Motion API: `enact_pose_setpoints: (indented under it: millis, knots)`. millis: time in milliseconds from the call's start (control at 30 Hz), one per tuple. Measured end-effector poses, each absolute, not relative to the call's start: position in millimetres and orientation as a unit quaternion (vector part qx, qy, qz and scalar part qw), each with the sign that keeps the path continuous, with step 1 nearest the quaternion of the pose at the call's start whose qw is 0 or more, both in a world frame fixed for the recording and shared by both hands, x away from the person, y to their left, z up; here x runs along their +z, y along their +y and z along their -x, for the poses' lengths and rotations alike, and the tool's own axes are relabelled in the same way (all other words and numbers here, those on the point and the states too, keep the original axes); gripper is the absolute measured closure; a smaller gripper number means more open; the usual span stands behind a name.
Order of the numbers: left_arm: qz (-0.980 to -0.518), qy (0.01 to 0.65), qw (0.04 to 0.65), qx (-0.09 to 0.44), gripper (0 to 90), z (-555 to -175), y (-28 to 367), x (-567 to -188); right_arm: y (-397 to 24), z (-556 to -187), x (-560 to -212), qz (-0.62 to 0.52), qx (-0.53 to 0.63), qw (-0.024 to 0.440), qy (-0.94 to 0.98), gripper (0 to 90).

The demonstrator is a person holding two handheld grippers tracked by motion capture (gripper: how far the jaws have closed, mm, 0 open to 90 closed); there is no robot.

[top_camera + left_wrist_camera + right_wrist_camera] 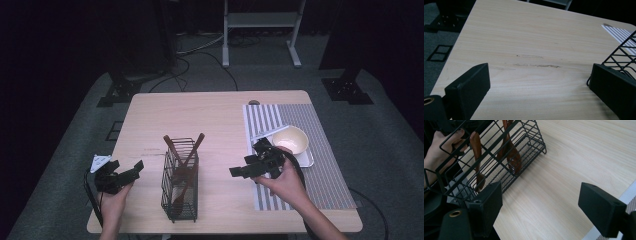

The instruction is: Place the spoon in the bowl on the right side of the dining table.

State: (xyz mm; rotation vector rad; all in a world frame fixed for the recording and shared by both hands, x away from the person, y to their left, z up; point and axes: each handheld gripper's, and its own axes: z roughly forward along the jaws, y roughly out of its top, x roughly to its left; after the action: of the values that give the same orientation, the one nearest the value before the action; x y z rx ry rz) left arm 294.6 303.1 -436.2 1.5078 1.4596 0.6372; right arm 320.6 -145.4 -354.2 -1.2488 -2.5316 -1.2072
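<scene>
at the centre of the wooden counter (220, 115), toward the person's edge, stands a black wire utensil basket (180, 182), upright, with wooden utensils (187, 160) leaning inside it, their handles crossing above the rim. seen from the high view, the left tongs (134, 167) sit at about 9 o'clock from the basket, near it but apart, held in the left hand (114, 197) with the grey three-cornered plate at the far left. the jaws stand released, wide apart, holding nothing; in the left gripper view they frame bare counter wood, with a corner of the wire basket just beyond the right-hand jaw.

the right tongs (239, 171) lie at about 3 o'clock from the basket, aimed toward it, gripped by the right hand (285, 182). their jaws are also released and hold nothing; in the right gripper view the basket (491, 157) fills the upper left, its mesh floor and two brown wooden spoons (510, 150) visible through the wires, the left hand behind it.

at roughly 2 o'clock from the basket, a striped placemat (300, 150) covers the right side of the counter. on it rests a small tray (306, 161) carrying a cream bowl (291, 140), just beyond the right tongs.
</scene>
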Motion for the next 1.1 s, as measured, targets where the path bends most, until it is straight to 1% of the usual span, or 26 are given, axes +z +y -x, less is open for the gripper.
enact_pose_setpoints:
  millis: [1100]
  knots:
    - [-0.609,0.592,0.460,0.259,2.6,-294.5,303.8,-435.0,-87.4,-349.6,-335.9,0.382,-0.384,0.034,-0.840,18.5]
